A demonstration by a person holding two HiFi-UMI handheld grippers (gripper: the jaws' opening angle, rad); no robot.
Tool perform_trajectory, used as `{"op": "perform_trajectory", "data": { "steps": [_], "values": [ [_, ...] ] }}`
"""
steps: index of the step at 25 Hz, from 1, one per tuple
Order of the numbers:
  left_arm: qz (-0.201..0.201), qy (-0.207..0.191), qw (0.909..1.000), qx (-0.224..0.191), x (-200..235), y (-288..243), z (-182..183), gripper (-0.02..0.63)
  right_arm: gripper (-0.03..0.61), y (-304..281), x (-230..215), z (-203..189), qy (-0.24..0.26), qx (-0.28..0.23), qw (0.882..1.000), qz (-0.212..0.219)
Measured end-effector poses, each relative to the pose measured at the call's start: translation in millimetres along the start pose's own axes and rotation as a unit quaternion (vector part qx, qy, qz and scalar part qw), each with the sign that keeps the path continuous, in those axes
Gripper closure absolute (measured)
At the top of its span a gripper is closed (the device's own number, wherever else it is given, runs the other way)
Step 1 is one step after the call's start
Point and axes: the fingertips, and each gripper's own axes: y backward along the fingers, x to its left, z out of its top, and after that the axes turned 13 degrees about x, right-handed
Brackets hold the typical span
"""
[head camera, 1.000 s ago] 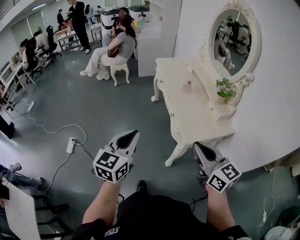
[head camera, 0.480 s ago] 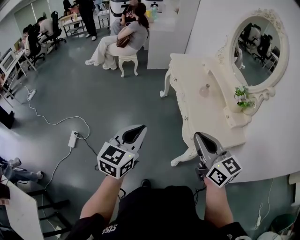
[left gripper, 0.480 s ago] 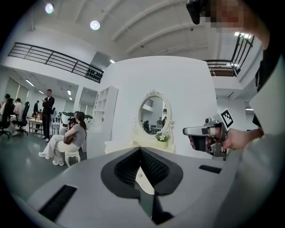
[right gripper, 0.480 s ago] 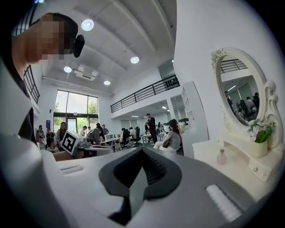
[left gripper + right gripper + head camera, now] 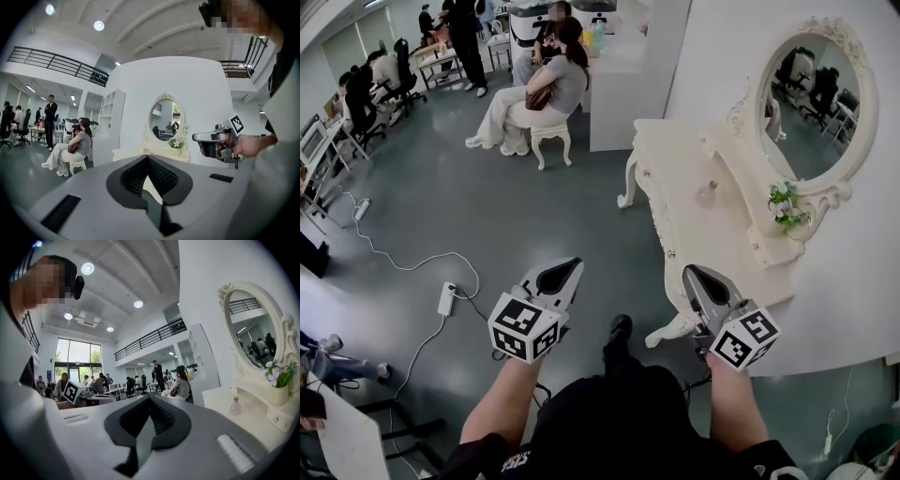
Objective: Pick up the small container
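The small container (image 5: 706, 195), a pale pink bottle, stands upright on the white dressing table (image 5: 680, 159) below the oval mirror (image 5: 811, 89). In the right gripper view the bottle (image 5: 236, 406) is ahead and to the right, well beyond the jaws. My left gripper (image 5: 569, 270) hangs over the grey floor, left of the table, its jaws shut and empty. My right gripper (image 5: 689, 273) is held by the table's near corner, also shut with nothing in it. Both are far short of the bottle.
A small pot of flowers (image 5: 785, 206) sits on the table's raised shelf beside the mirror. A person sits on a white stool (image 5: 546, 139) beyond the table's far end. A power strip (image 5: 446, 298) and its cable lie on the floor at left.
The view has shifted slightly and the person's foot now shows stepping forward between the grippers. Both grippers stay shut in about the same pose.
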Motion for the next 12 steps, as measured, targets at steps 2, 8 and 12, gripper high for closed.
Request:
{"op": "perform_trajectory", "data": {
  "steps": [2, 8, 12],
  "values": [
    [0.001, -0.004, 1.0, 0.0, 7.5, -12.4, 6.1, 0.609, 0.568, -8.6, -15.3, 3.7, -0.002, -0.004, 1.0, -0.001],
    [-0.001, -0.012, 0.9999, 0.007, 39.6, -65.5, 33.8, 0.609, 0.568, -42.6, -70.1, 26.2, -0.006, -0.019, 1.0, -0.002],
    [-0.008, -0.019, 0.9997, 0.011, 59.0, -120.6, 61.1, 0.609, 0.568, -70.4, -123.4, 43.7, -0.01, -0.023, 1.0, -0.009]
  ]
}}
